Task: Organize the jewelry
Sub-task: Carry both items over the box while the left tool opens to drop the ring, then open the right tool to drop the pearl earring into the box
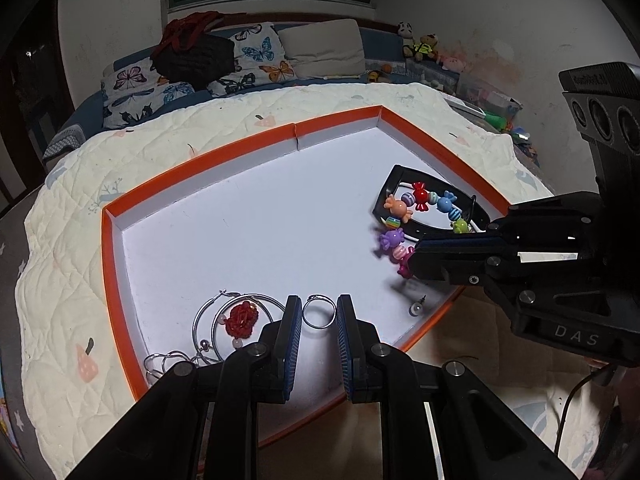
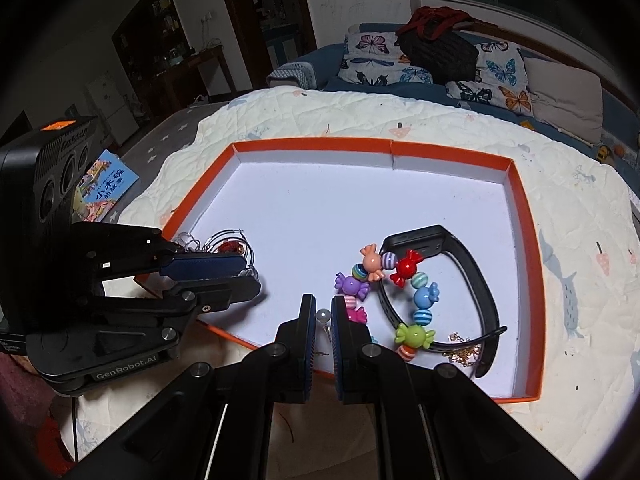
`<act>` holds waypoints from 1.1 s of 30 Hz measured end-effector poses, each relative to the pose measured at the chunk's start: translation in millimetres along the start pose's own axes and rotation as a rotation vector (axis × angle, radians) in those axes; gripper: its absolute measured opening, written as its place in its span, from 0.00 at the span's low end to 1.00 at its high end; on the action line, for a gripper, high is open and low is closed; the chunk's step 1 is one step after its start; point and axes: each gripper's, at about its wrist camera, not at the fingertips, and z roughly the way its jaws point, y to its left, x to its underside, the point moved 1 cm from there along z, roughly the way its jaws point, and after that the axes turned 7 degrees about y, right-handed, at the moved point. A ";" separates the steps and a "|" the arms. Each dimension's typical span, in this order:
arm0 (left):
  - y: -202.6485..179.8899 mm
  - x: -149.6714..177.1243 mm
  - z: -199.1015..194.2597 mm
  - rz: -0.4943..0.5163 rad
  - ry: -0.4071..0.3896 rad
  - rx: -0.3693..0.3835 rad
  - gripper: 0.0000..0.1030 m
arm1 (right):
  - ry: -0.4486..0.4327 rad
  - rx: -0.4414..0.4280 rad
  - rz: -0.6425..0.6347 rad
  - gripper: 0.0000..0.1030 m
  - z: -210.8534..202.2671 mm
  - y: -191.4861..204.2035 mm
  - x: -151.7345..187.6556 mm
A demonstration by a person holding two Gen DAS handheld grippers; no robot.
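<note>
Both hand-held grippers hang over the near edge of the orange-rimmed tray [image 1: 200, 160], which serves as the landmark. Left gripper [image 1: 319, 312] has its jaws narrowly parted with a silver ring [image 1: 319, 311] lying on the tray floor framed between the fingertips; whether the pads touch the ring I cannot tell. Right gripper [image 2: 323, 312] is closed, its blue pads nearly together above a pearl stud earring [image 2: 323, 315] that lies at the tray's near edge; it grips nothing visible.

Beneath the tray spreads a cream quilt [image 1: 140, 152] with small printed figures. Beyond the tray's far side stands a sofa with butterfly cushions [image 2: 500, 72] and a dark bag [image 2: 438, 54]. A picture book [image 2: 106, 184] lies on the floor off the tray's left side in the right wrist view.

Inside the tray, toward its right side, lies a black wristband [image 2: 472, 280], curled on its edge. A candy-bead bracelet [image 2: 404, 268] in many colours drapes over the band's near strap. A thin gold chain [image 2: 464, 354] lies bunched in the tray's near right corner, beside the band's end. In the tray's near left corner sit large silver hoop earrings [image 1: 224, 320] around a red knotted charm [image 1: 241, 319], with more silver loops [image 1: 164, 362] just beside them.
</note>
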 end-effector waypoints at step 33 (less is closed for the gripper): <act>3.0 0.7 5.8 -0.027 0.021 -0.009 0.19 | 0.037 0.009 -0.001 0.10 9.0 4.7 3.0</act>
